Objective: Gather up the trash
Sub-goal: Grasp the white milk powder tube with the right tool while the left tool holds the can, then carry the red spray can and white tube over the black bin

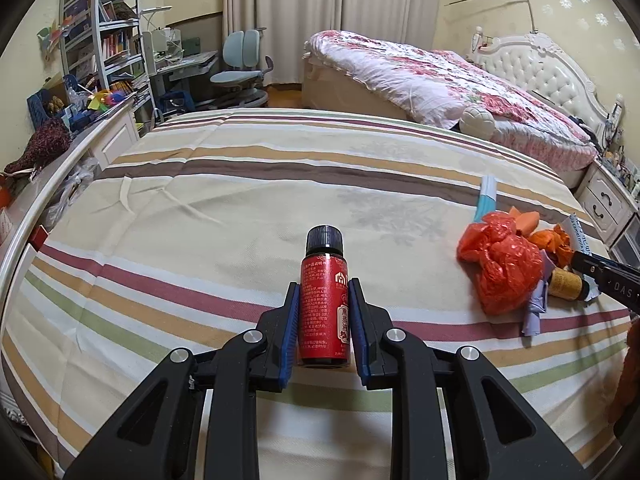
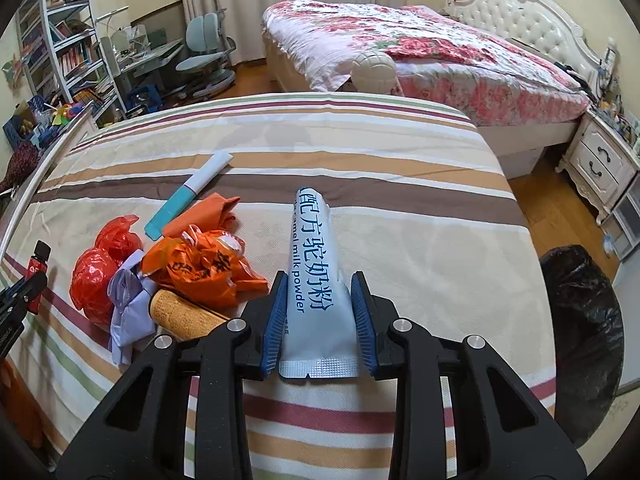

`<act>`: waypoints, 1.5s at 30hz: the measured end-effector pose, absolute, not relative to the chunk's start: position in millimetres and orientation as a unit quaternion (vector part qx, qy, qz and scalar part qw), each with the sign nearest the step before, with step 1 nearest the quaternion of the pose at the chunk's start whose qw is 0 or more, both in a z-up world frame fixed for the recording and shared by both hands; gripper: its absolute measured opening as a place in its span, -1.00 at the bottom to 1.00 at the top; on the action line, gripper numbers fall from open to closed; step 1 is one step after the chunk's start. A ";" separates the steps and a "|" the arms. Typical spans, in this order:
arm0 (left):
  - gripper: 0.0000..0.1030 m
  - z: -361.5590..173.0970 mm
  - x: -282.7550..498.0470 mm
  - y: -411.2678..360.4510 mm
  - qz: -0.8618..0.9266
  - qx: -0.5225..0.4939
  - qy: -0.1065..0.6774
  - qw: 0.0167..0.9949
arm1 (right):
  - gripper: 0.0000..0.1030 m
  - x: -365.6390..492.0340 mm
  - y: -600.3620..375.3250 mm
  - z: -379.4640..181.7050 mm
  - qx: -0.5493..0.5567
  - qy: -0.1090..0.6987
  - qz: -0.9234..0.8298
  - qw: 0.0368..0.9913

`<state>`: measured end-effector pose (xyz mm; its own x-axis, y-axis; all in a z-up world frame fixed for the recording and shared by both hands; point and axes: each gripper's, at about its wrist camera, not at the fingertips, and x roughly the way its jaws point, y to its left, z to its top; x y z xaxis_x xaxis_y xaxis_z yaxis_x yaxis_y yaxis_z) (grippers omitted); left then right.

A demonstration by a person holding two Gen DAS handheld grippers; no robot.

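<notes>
Around the orange plastic bag [image 2: 200,268], the one landmark on the striped bed [image 2: 400,240]: one red plastic bag [image 2: 100,272] just left of it; one lilac wrapper [image 2: 128,300] between those two; one teal-and-white stick packet [image 2: 188,196] beyond it; one cork-brown cylinder [image 2: 180,314] just in front; one milk powder sachet [image 2: 316,276] to its right; one red bottle [image 1: 326,304] well to its left; two beds in all; one black-lined bin [image 2: 580,320] far right.

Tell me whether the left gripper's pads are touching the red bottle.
Touching. In the left wrist view both blue pads of the left gripper press against the sides of the red bottle, with no gap on either side.
</notes>
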<state>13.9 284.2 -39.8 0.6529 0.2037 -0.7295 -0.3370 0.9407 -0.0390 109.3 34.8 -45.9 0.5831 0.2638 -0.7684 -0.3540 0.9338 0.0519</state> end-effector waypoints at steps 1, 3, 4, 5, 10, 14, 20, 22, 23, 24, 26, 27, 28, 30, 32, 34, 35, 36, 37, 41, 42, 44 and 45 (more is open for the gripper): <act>-0.52 -39.3 12.8 281.3 0.147 -0.085 0.388 0.906 | -0.41 106.8 30.6 -45.1 -0.050 0.421 0.172 0.889; -0.52 -38.2 10.5 275.6 0.141 -0.085 0.387 0.907 | -0.42 101.7 21.7 -43.6 -0.043 0.418 0.168 0.892; -0.52 -37.2 9.5 271.7 0.137 -0.085 0.386 0.908 | -0.42 98.8 16.4 -42.6 -0.039 0.417 0.166 0.893; -0.52 -36.1 8.4 267.1 0.132 -0.084 0.385 0.910 | -0.42 95.8 12.1 -41.8 -0.036 0.415 0.163 0.894; -0.52 -29.7 5.0 237.4 0.102 -0.071 0.378 0.917 | -0.42 78.8 -14.8 -36.6 -0.021 0.406 0.149 0.901; -0.52 -25.3 5.4 208.5 0.072 -0.061 0.374 0.923 | -0.42 65.1 -39.6 -32.3 -0.007 0.398 0.135 0.907; -0.52 -21.2 10.7 161.5 0.026 -0.044 0.370 0.928 | -0.42 48.7 -78.5 -25.2 0.006 0.381 0.099 0.919; -0.52 -19.1 13.8 145.5 0.010 -0.039 0.368 0.929 | -0.42 45.4 -91.7 -24.1 0.010 0.378 0.086 0.922; -0.52 -17.9 16.0 138.0 0.003 -0.036 0.366 0.930 | -0.42 44.7 -98.6 -23.5 0.012 0.376 0.079 0.923; -0.52 -16.8 17.3 129.1 -0.004 -0.034 0.364 0.931 | -0.42 43.8 -106.5 -22.9 0.015 0.374 0.071 0.925; -0.52 -13.6 21.9 112.9 -0.020 -0.031 0.360 0.932 | -0.42 43.7 -120.0 -22.7 0.021 0.371 0.060 0.926; -0.52 -12.1 25.2 104.4 -0.027 -0.029 0.359 0.932 | -0.42 43.9 -127.8 -22.9 0.025 0.371 0.053 0.927; -0.52 -10.8 28.4 95.7 -0.036 -0.028 0.358 0.933 | -0.42 43.7 -133.4 -23.3 0.027 0.370 0.048 0.927; -0.52 -8.9 33.3 79.4 -0.049 -0.020 0.355 0.933 | -0.42 42.7 -145.8 -25.0 0.034 0.369 0.037 0.928; -0.52 -7.1 38.2 61.4 -0.064 -0.011 0.352 0.934 | -0.42 43.8 -157.9 -25.9 0.040 0.368 0.028 0.928; -0.52 -6.3 41.8 46.0 -0.076 -0.005 0.351 0.933 | -0.42 44.8 -169.3 -27.0 0.046 0.367 0.019 0.929; -0.52 -5.9 44.4 38.8 -0.081 -0.002 0.350 0.933 | -0.42 45.4 -174.5 -27.6 0.049 0.366 0.015 0.929; -0.52 -5.9 46.4 33.2 -0.085 0.001 0.350 0.933 | -0.42 45.2 -179.4 -28.4 0.051 0.366 0.011 0.929; -0.52 -6.1 47.7 24.0 -0.091 0.004 0.350 0.932 | -0.42 45.2 -183.1 -28.8 0.052 0.365 0.008 0.929; -0.52 -7.0 56.6 0.8 -0.106 0.019 0.349 0.931 | -0.42 46.4 -201.0 -31.1 0.061 0.364 -0.004 0.929; -0.52 -7.2 58.8 -3.6 -0.109 0.022 0.349 0.931 | -0.42 47.1 -205.0 -32.0 0.063 0.364 -0.007 0.929; -0.52 -8.6 63.6 -14.3 -0.113 0.029 0.349 0.930 | -0.42 48.2 -212.5 -33.7 0.067 0.364 -0.013 0.929; -0.52 -8.8 66.2 -19.9 -0.115 0.031 0.349 0.929 | -0.42 48.7 -216.6 -34.8 0.070 0.364 -0.016 0.928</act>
<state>66.2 -19.9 -8.8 0.7296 -0.1920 -0.6564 0.2351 0.9717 -0.0228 48.7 -216.6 -34.8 0.7339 0.0209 -0.6790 0.0806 0.9898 0.1176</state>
